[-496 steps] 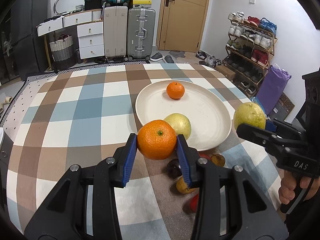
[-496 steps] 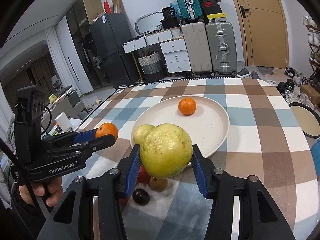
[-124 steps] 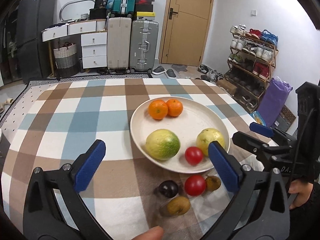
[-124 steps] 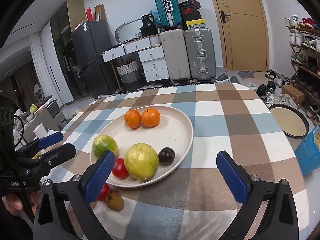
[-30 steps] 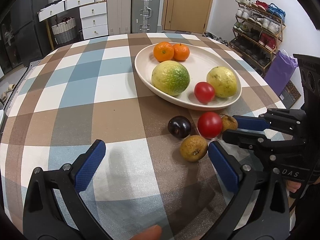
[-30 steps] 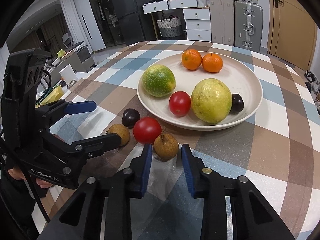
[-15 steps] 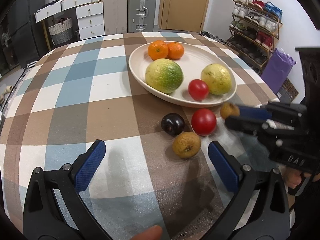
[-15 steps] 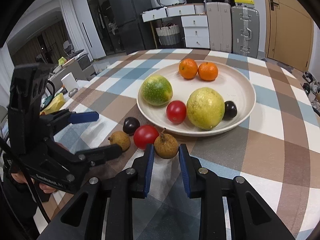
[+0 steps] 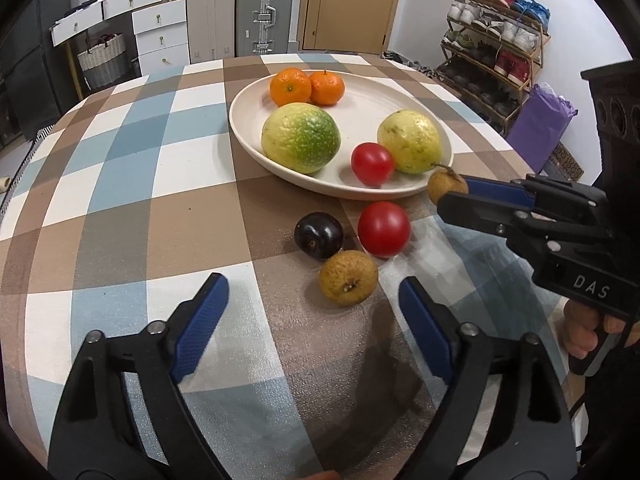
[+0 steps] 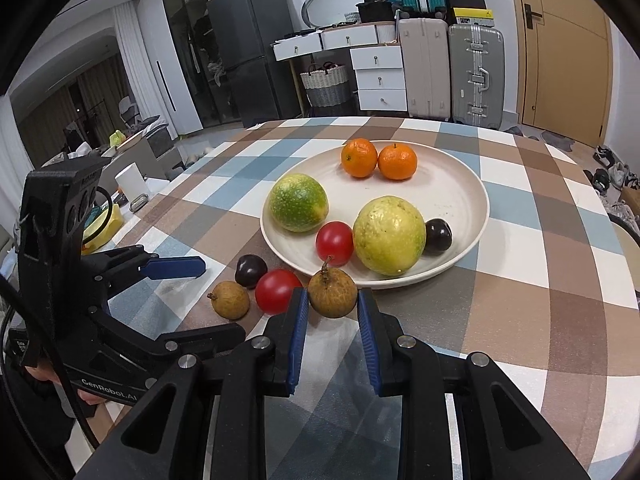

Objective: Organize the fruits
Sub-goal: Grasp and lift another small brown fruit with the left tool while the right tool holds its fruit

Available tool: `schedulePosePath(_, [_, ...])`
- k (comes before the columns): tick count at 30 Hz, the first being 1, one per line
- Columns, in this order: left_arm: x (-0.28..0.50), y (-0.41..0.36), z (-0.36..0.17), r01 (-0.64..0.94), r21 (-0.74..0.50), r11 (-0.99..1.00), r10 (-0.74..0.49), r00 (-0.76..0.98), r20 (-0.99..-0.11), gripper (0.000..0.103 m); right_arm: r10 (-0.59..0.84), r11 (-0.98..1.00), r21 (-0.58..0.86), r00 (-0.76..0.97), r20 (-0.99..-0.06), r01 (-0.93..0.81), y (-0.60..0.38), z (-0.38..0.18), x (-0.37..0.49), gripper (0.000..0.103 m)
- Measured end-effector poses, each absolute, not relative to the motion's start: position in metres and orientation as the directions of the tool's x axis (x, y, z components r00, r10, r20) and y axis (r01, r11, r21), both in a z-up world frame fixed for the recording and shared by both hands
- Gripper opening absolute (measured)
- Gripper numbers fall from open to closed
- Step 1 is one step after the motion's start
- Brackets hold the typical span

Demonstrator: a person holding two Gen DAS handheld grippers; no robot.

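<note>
The small brown longan point(image 10: 332, 295) sits low in the centre of my right wrist view, pinched between the blue pads of my right gripper point(image 10: 333, 300), whose jaws are narrow and pressing on its sides. It appears lifted just clear of the checked tablecloth point(image 10: 520, 320), though from this angle I can't be sure. The cream plate point(image 10: 460, 184) lies just beyond it, mid-frame.

My left gripper point(image 9: 312, 300) fills the bottom of the left wrist view; its jaws stand wide but are closing, and nothing is between the pads. Just ahead of them, centre frame, a second longan point(image 9: 348, 278) rests on the cloth, touching or nearly touching a dark plum point(image 9: 319, 235) and a red tomato point(image 9: 383, 229).

On the plate are two oranges point(image 9: 307, 87), a green-yellow citrus point(image 9: 301, 137), a yellow citrus point(image 9: 410, 141) and a smaller tomato point(image 9: 372, 163).

Only the right wrist view shows a second plum point(image 10: 438, 235) on the plate, tucked behind the yellow citrus. Only the left wrist view shows the shoe rack point(image 9: 492, 52) at upper right and my hand point(image 9: 588, 328) on the right gripper's handle, right edge.
</note>
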State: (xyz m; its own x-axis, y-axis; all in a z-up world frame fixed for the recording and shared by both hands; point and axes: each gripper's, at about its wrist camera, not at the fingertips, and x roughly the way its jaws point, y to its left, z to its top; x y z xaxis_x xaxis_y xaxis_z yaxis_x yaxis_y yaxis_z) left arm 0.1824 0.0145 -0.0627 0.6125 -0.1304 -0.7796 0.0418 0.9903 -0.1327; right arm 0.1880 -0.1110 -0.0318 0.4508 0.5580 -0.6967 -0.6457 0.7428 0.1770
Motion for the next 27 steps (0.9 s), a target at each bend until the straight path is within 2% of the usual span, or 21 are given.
schedulePosePath(7, [0.180,0.012,-0.060,0.070,-0.135,0.988,-0.149,0.618,-0.772,0.059,0.558,0.743,0.180,0.449,-0.698,-0.644,-0.112,-0.032,0.188,0.026])
schedulePosePath(14, [0.178,0.002,-0.059,0.123,-0.118,0.985,-0.169,0.613,-0.772,0.040,0.558,0.742,0.182,0.445,-0.700,-0.645,-0.111,-0.033,0.189,0.026])
schedulePosePath(16, [0.177,0.003,-0.059,0.129,-0.127,0.983,-0.180,0.613,-0.770,0.027,0.558,0.742,0.182,0.445,-0.701,-0.645,-0.111,-0.033,0.188,0.026])
schedulePosePath(27, [0.173,0.001,-0.056,0.155,-0.140,0.978,-0.207,0.623,-0.755,0.026,0.558,0.742,0.182,0.445,-0.700,-0.645,-0.112,-0.033,0.188,0.026])
